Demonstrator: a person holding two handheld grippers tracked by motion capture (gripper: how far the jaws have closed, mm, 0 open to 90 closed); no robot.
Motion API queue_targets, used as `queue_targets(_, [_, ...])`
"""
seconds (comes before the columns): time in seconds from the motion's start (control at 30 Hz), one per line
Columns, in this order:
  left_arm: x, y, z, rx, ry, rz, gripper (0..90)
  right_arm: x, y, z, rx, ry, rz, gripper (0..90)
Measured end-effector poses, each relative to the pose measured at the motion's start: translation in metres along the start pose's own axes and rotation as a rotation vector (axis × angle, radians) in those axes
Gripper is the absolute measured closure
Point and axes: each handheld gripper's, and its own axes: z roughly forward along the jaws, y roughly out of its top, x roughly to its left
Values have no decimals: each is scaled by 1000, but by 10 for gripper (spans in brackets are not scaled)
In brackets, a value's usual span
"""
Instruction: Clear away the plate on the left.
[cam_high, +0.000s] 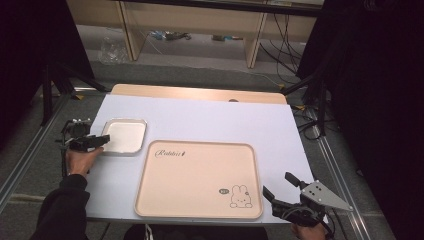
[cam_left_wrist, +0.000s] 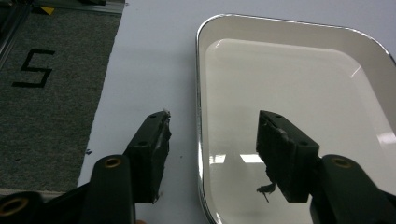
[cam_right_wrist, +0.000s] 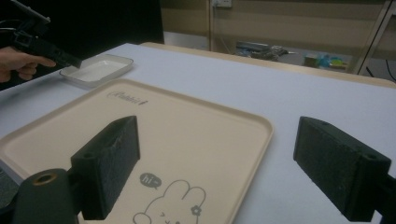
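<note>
A small white tray (cam_high: 125, 136) with a shiny metal rim lies at the table's left side, empty. My left gripper (cam_high: 102, 140) reaches in from its left edge. In the left gripper view its jaws (cam_left_wrist: 215, 121) straddle the tray's near rim (cam_left_wrist: 201, 93), one pad outside and one inside, with a gap on both sides, so it is open. A large beige tray (cam_high: 197, 180) with a rabbit drawing lies at the front centre. My right gripper (cam_high: 276, 184) hovers open by its front right corner, nothing between the pads (cam_right_wrist: 217, 135).
The white table surface (cam_high: 210, 117) ends close to the left of the small tray; grey carpet with a black "5" mark (cam_left_wrist: 32, 67) lies beyond. Wooden desk legs and cables (cam_high: 280, 35) stand behind the table. Metal rails run along both sides.
</note>
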Motion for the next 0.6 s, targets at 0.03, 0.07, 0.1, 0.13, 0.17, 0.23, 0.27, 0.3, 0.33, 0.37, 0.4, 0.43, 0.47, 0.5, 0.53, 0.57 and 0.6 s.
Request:
queue_targets(0.03, [0, 0, 1, 1, 2, -14, 448, 0, 0, 0, 0, 0, 0, 152])
queue_targets(0.07, [-1, -1, 1, 4, 6, -25, 462, 0, 0, 1, -11, -4, -2, 152])
queue_targets(0.1, [-1, -1, 1, 4, 9, -18, 483, 0, 0, 0, -10, -3, 0, 152])
queue_targets(0.13, [0, -1, 1, 3, 10, -17, 510, 0, 0, 1, -11, -4, -1, 152])
queue_targets(0.17, [1, -1, 1, 2, 2, -5, 528, -1, 1, -1, 2, -13, -9, 152])
queue_targets(0.23, [3, -1, 2, 7, 3, -11, 568, 1, 0, 1, -16, 1, 23, 152])
queue_targets(0.27, [2, -2, 3, 6, 1, -34, 580, 0, 0, 1, -18, 5, 24, 152])
queue_targets(0.3, [3, -1, 4, 19, -9, -23, 597, 0, 0, 1, -19, -3, 16, 152])
queue_targets(0.33, [3, -2, 4, 28, -9, -32, 612, 0, 0, 1, -20, -2, 17, 152])
queue_targets(0.37, [3, -2, 5, 27, -7, -23, 627, 0, 0, 1, -14, -4, 15, 152])
queue_targets(0.4, [3, -2, 5, 21, -6, -7, 646, -1, 0, -1, -4, -11, 4, 152])
queue_targets(0.43, [3, -2, 5, 27, 6, -22, 665, 1, 0, 0, 5, 11, 36, 152])
queue_targets(0.47, [3, -2, 5, 28, 8, -20, 686, 1, 0, -1, 4, 1, 23, 152])
queue_targets(0.5, [5, -2, 6, 22, -7, -35, 724, -1, 0, -1, -5, -12, 1, 152])
queue_targets(0.53, [5, -2, 6, 22, -7, -35, 750, -1, 0, -1, -5, -12, 1, 152])
queue_targets(0.57, [7, -2, 6, 16, -18, -23, 750, -1, 0, -1, -6, -10, 2, 152])
queue_targets(0.6, [7, -2, 6, 13, -13, -22, 767, -1, 0, -1, -11, -15, -8, 152])
